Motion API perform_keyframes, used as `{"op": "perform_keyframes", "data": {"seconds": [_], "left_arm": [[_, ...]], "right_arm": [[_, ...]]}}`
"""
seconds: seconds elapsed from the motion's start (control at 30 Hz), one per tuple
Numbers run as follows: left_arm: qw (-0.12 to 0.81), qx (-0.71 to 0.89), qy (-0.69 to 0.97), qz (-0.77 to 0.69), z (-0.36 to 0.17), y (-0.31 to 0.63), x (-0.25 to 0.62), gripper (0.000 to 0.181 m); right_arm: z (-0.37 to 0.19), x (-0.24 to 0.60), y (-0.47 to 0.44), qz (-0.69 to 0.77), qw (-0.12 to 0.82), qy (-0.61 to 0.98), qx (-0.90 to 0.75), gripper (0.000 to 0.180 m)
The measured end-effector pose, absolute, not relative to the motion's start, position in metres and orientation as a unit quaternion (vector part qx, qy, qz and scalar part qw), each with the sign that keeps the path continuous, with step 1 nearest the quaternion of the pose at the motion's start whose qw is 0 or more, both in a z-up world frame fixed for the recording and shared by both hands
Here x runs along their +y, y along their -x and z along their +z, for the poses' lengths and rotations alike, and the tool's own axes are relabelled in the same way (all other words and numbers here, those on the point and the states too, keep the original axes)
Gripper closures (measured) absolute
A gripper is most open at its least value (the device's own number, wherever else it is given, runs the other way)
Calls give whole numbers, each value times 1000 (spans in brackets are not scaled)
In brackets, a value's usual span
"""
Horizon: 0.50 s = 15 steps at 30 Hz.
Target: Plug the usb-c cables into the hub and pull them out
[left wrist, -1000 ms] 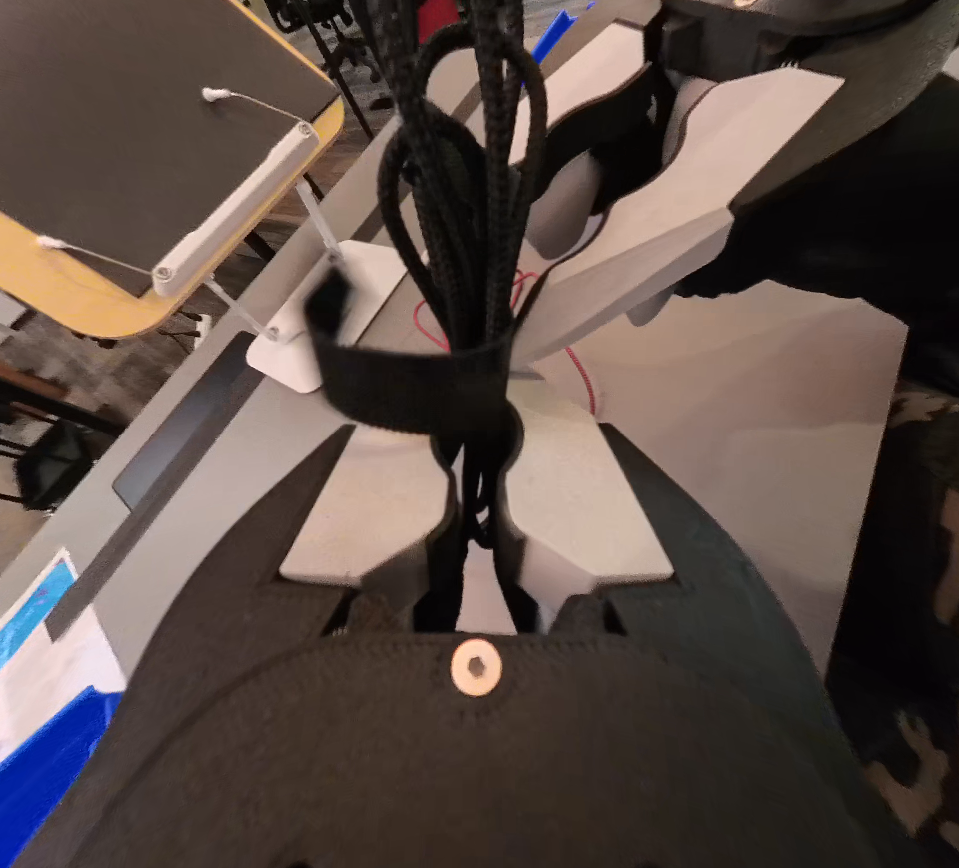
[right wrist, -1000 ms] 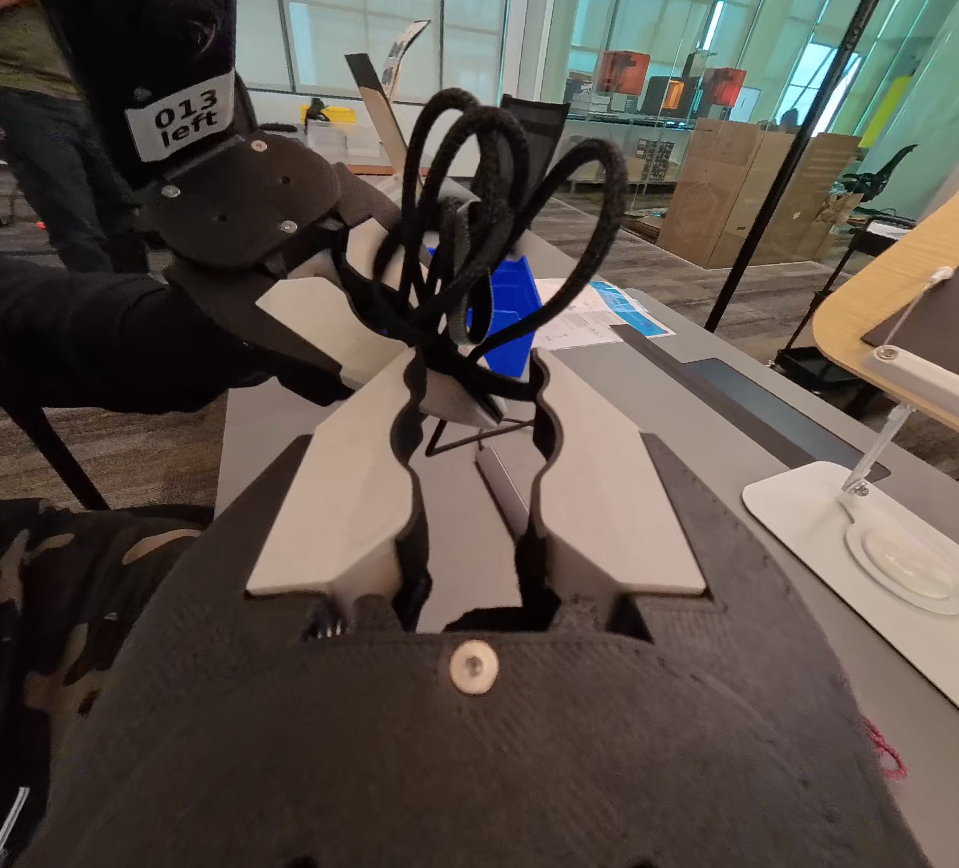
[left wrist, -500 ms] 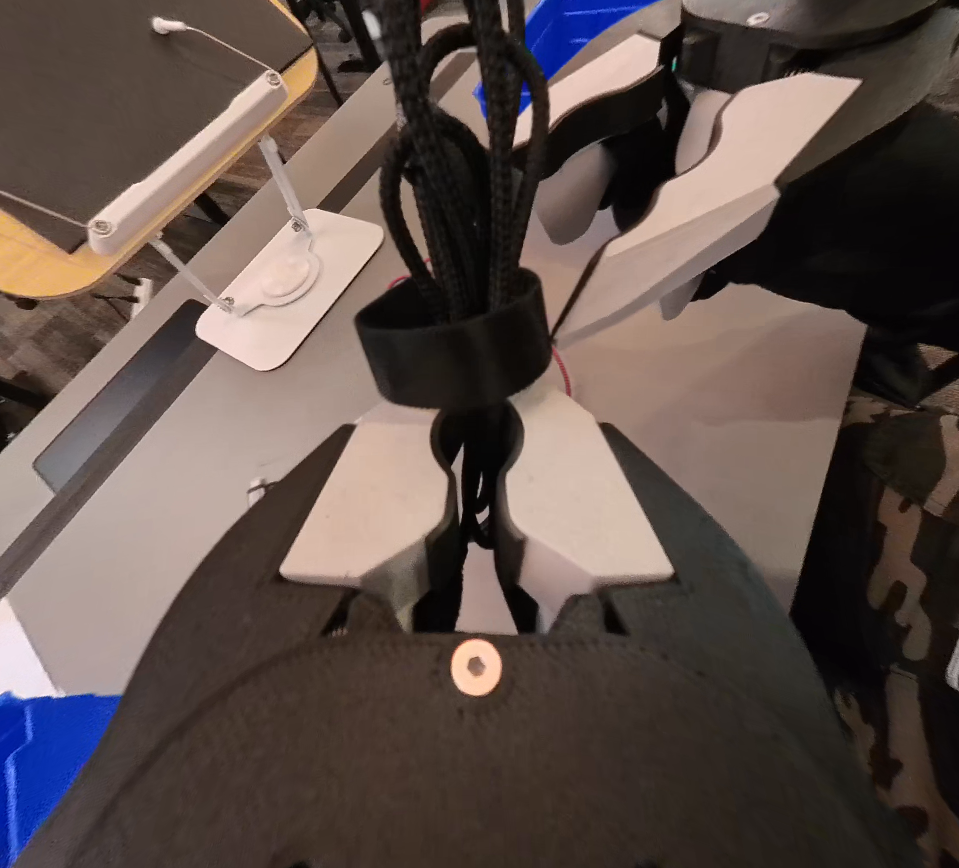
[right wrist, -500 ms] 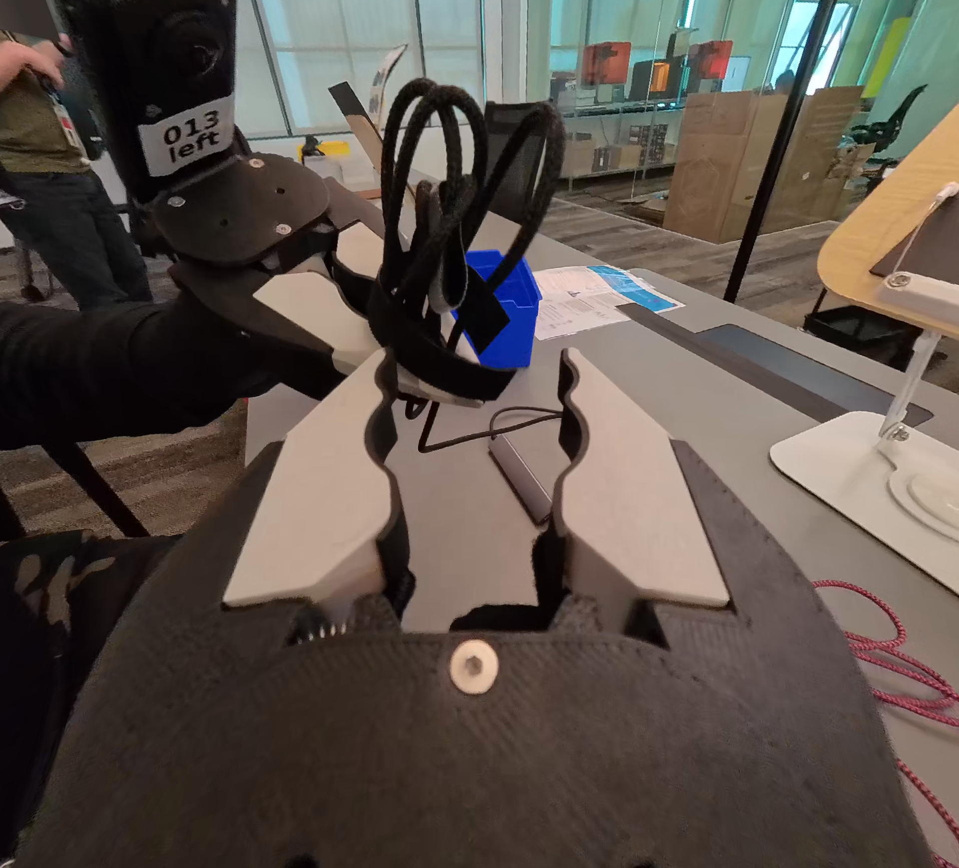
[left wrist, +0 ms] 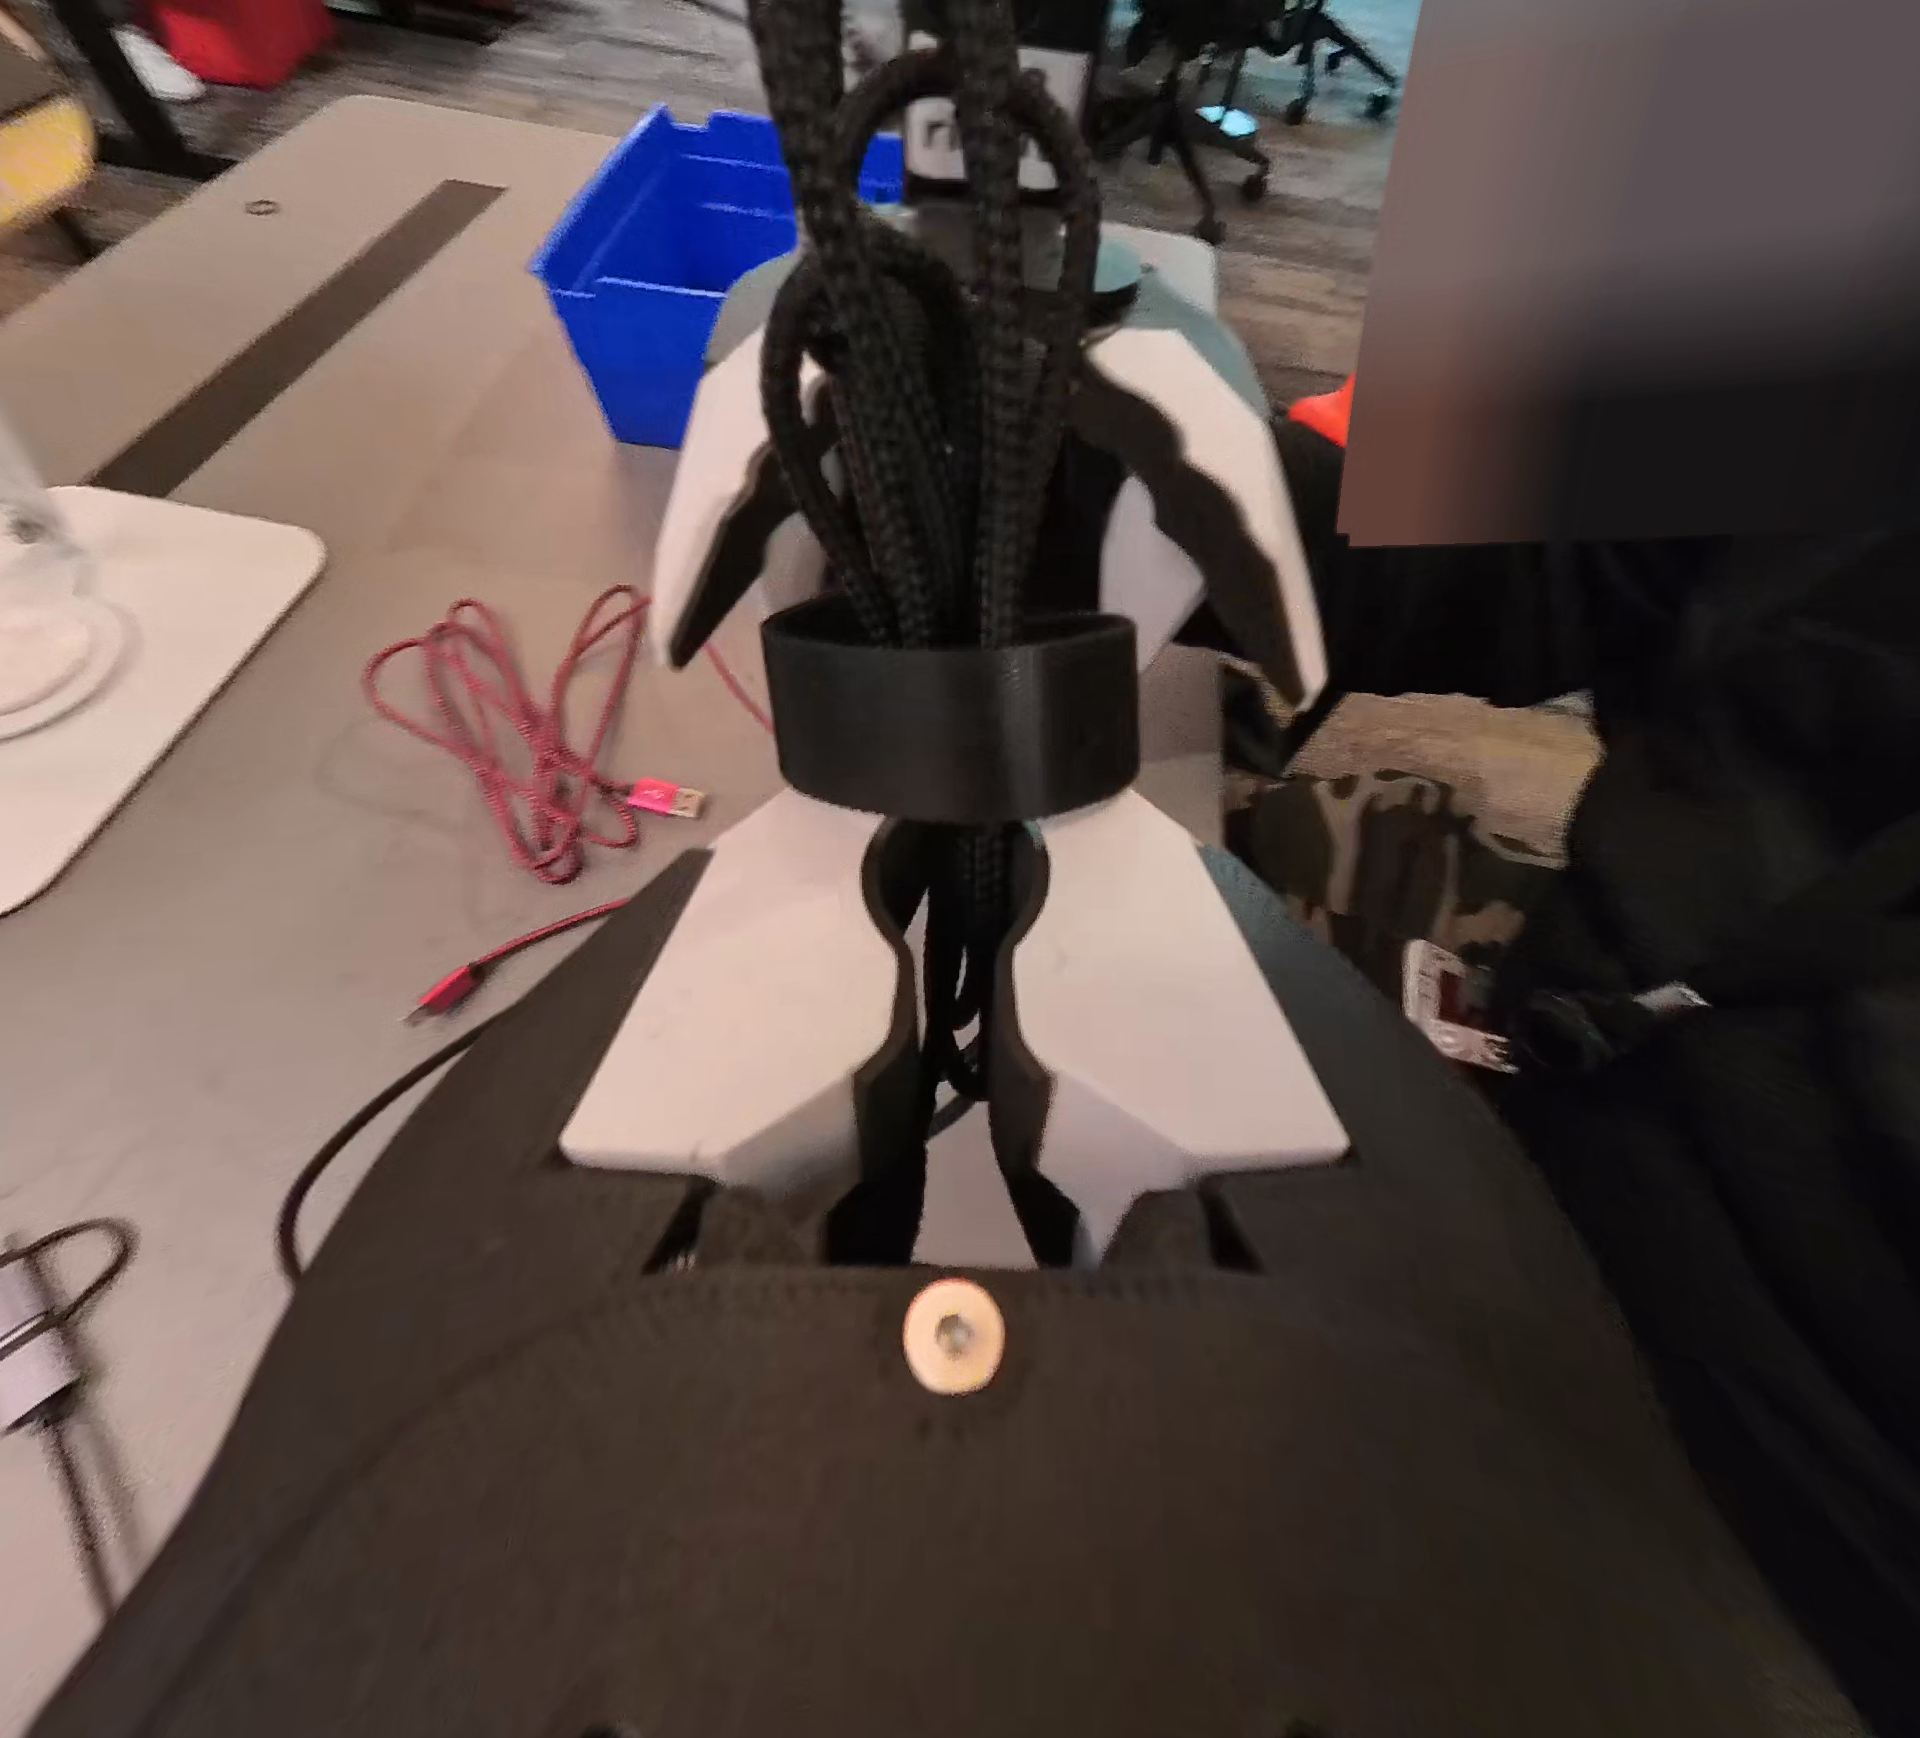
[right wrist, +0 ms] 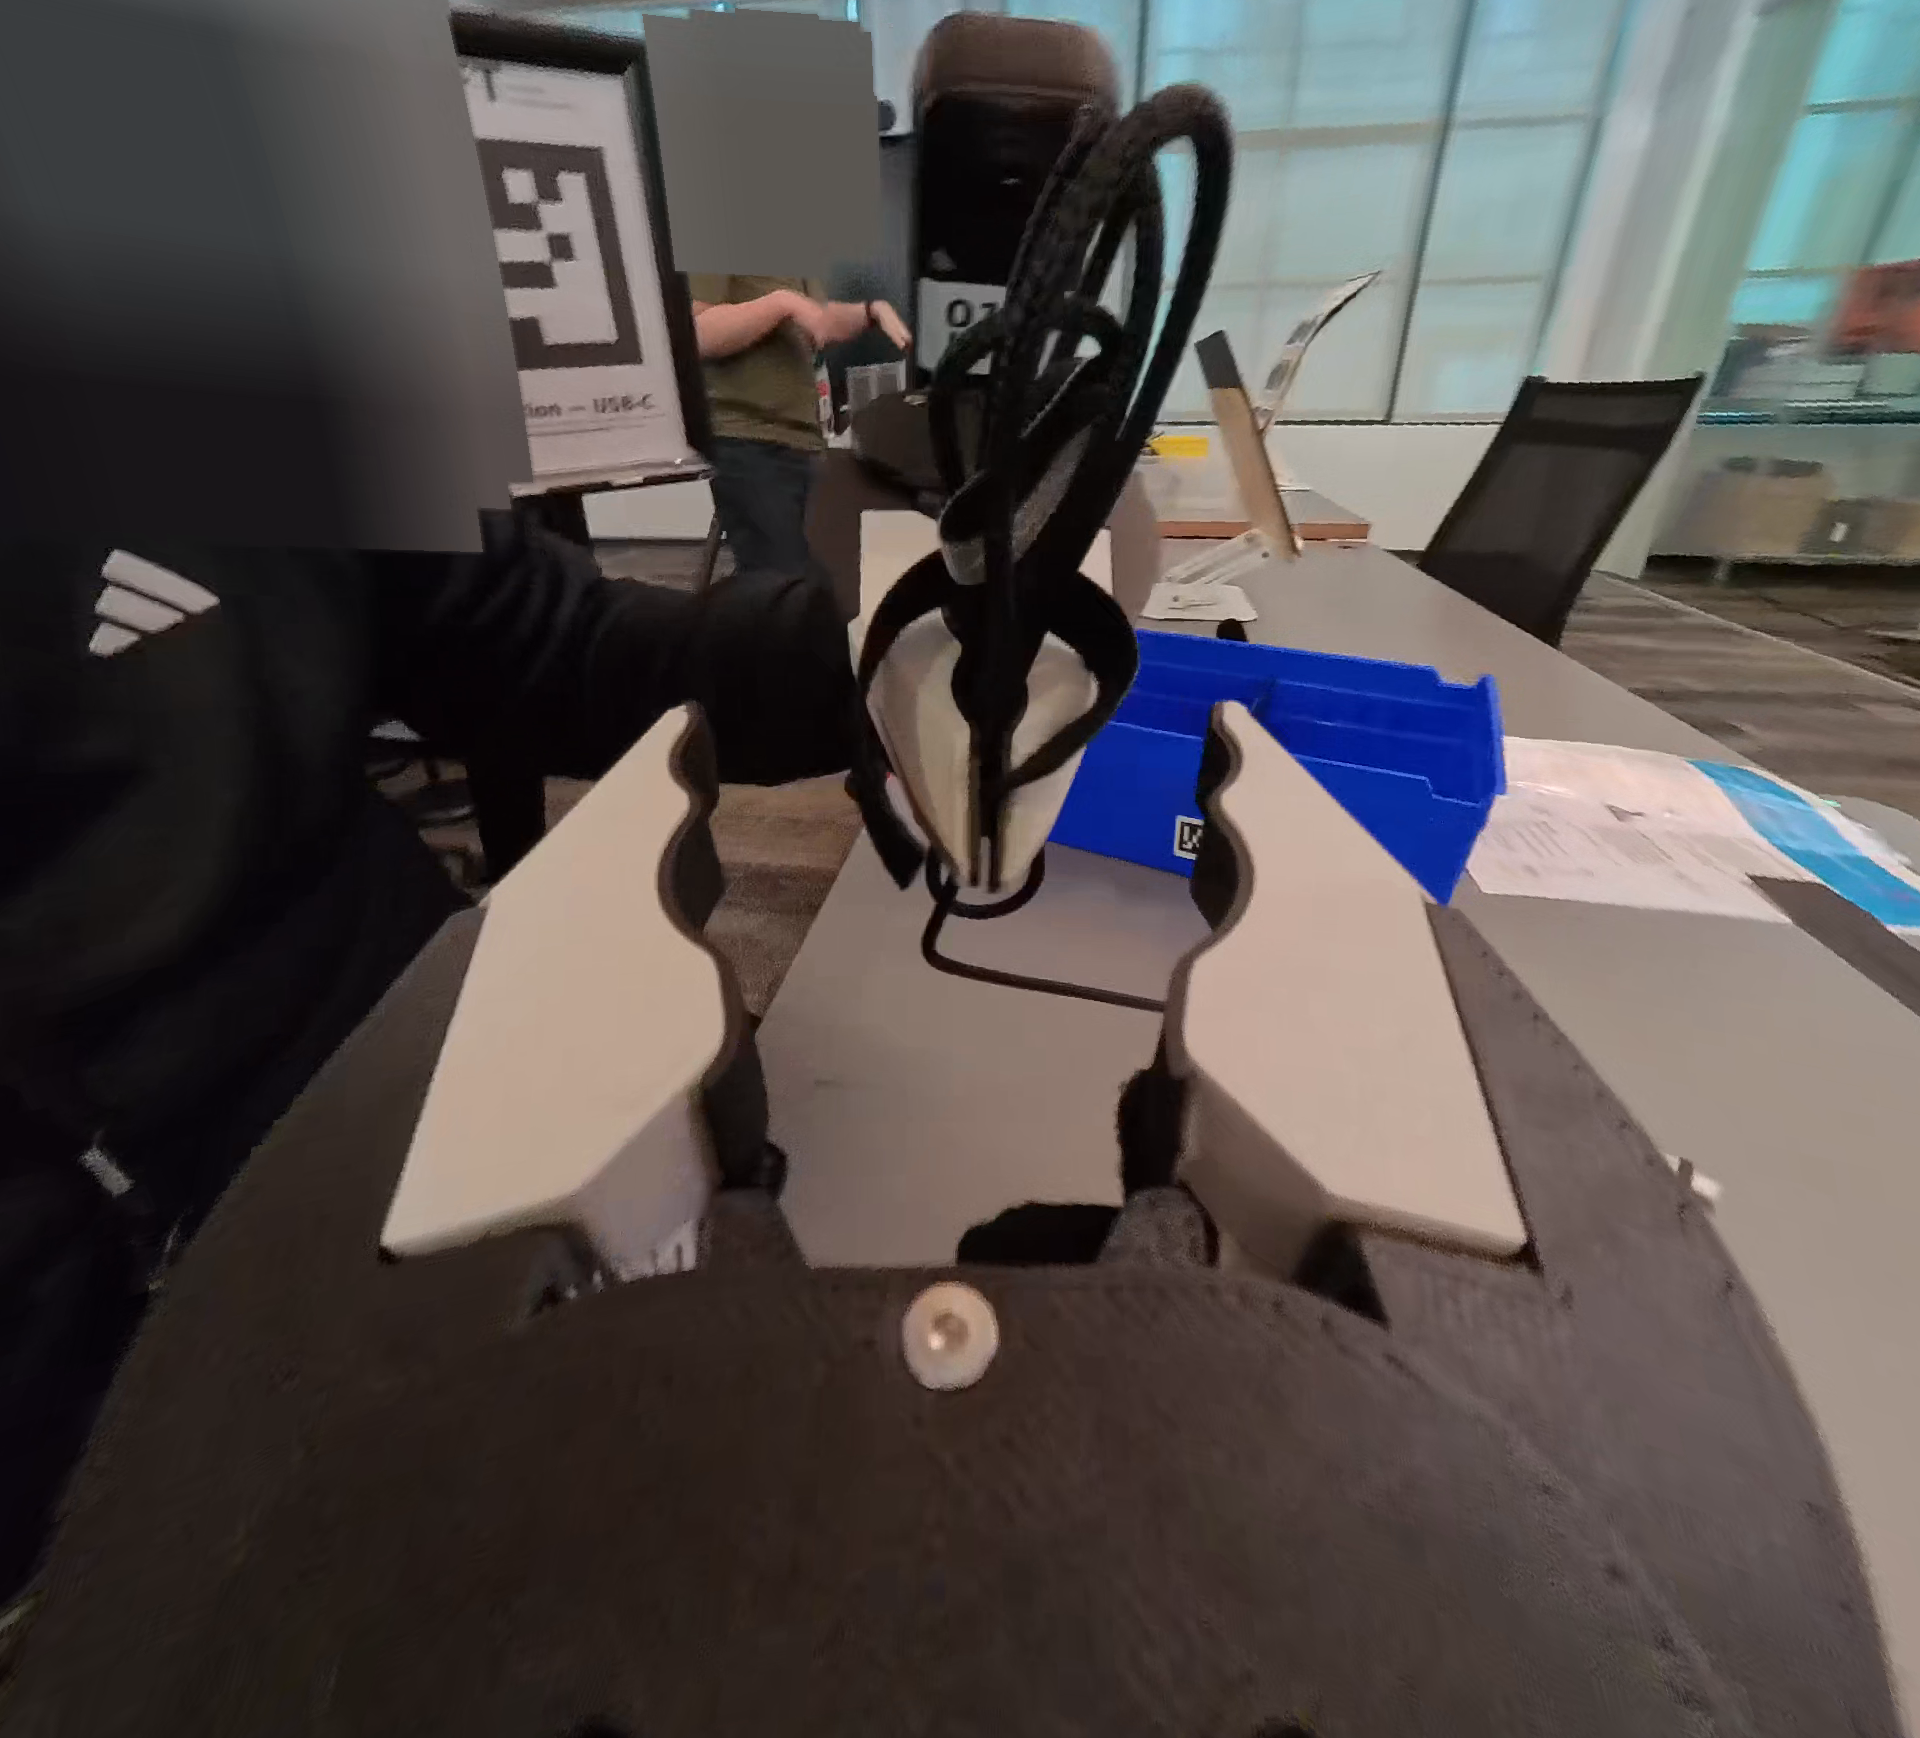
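Note:
My left gripper [left wrist: 951, 831] is shut on a bundle of black braided cable [left wrist: 935, 483] and holds it upright above the grey table [left wrist: 312, 462]. A black strap [left wrist: 951, 722] loops around the bundle just past my fingertips. My right gripper [right wrist: 956, 857] is open and empty. It faces the left gripper [right wrist: 977, 857] head-on, and in the left wrist view its fingers [left wrist: 717, 483] stand on either side of the bundle. The bundle's loops [right wrist: 1081, 317] rise above the left gripper. A grey hub-like block [left wrist: 26, 1356] shows at the lower left edge.
A red braided cable [left wrist: 509, 722] lies loose on the table. A blue bin [left wrist: 665, 286] stands behind the grippers, also in the right wrist view [right wrist: 1330, 753]. A white stand base [left wrist: 156, 639] is at the left. Papers [right wrist: 1621, 841] lie at the right. A person [right wrist: 769, 400] stands far off. Both grippers' tips are close together, under 4 cm apart. The grey hub-like block [left wrist: 26, 1356] is about 35 cm from both grippers' fingertips.
My right gripper has opened wider and swung round to face the left gripper head-on. The strap now sits as a closed loop around the bundle. Both views have turned toward the blue bin.

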<state>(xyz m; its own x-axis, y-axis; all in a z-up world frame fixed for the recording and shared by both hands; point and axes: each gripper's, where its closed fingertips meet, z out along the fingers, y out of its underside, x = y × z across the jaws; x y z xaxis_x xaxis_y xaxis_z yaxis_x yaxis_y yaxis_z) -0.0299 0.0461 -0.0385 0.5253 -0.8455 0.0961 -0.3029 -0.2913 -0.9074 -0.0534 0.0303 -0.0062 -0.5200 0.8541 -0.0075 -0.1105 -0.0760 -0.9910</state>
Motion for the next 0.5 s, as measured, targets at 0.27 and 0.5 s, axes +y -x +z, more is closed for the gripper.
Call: {"op": "perform_keyframes", "data": {"seconds": [0.27,0.5], "left_arm": [[426,403,716,-379,-37,19,29,181],[441,388,713,-382,-33,25,34,181]], "right_arm": [[3,7,47,712,315,214,-589,121],[-3,15,47,695,342,242,-584,133]]}}
